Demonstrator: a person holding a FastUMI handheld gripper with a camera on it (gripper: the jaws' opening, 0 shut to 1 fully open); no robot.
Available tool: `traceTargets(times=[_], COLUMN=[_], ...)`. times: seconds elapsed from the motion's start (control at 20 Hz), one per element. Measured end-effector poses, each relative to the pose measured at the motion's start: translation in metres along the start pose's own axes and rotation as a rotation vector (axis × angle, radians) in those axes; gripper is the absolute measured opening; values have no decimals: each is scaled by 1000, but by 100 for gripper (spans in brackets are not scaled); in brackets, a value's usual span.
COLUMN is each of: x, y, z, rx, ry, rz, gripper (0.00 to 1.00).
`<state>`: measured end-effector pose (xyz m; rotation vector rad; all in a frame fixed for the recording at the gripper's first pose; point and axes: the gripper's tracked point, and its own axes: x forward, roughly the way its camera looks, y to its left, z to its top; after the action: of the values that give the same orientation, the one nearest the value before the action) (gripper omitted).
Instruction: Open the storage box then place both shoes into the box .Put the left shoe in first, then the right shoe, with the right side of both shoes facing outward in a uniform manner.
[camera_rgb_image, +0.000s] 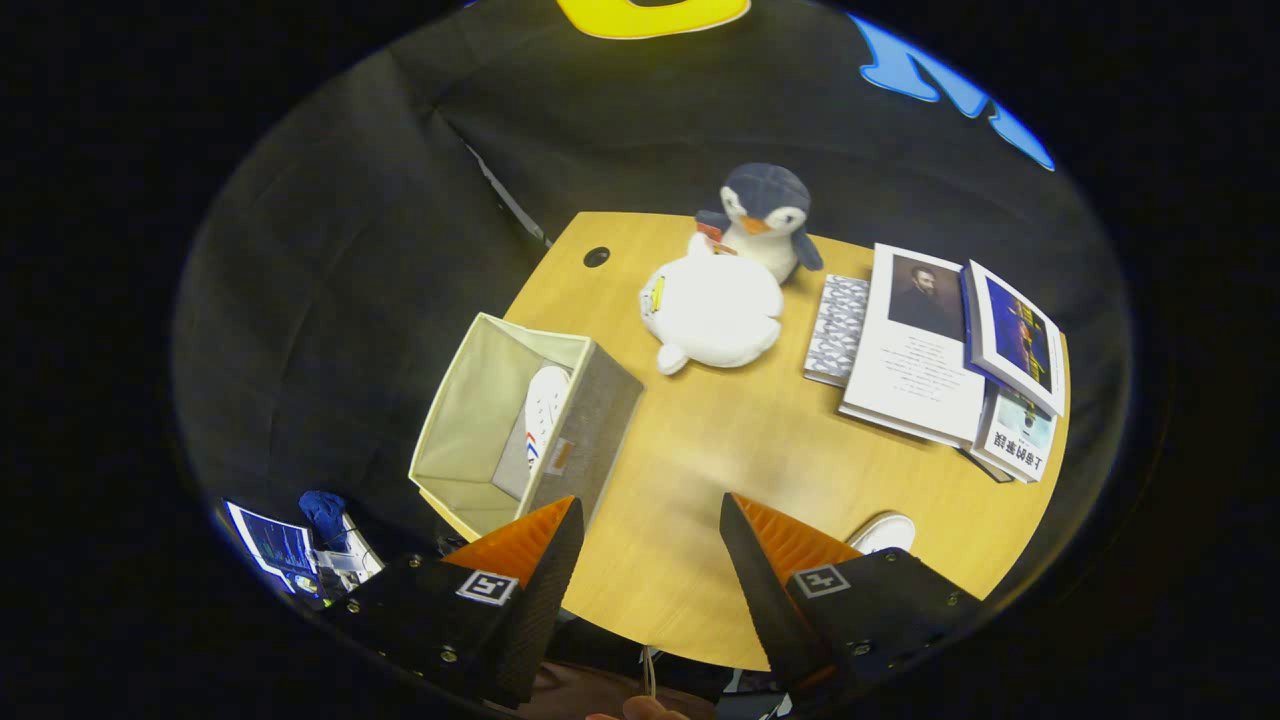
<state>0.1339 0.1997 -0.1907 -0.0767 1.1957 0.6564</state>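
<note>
Fingers: the gripper (650, 545) is hovering high over the near edge of the desk (700, 440), fingers spread wide and holding nothing.
Storage box: the storage box (520, 420) is sitting open at the desk's left edge, so loading can go on.
Left shoe: one white shoe (543, 410) is lying inside the box against its right wall, probably the left one; which side is facing out is hard to tell.
Right shoe: a second shoe (885, 532) is peeking out behind the right finger, mostly hidden.
Next: likely fetching it.

One storage box (520, 420), two shoes (545, 410) (884, 532), two plush toys (712, 312) (765, 218), four books (925, 345), gripper (650, 545) fingers apart
</note>
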Motion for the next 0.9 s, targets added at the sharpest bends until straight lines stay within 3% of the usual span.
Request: traceTargets(times=[0.5, 0.9], x=[5, 16], y=[-116, -175], z=[-77, -146], rx=[168, 281], ry=[40, 94], rz=[-92, -150], gripper=[85, 85])
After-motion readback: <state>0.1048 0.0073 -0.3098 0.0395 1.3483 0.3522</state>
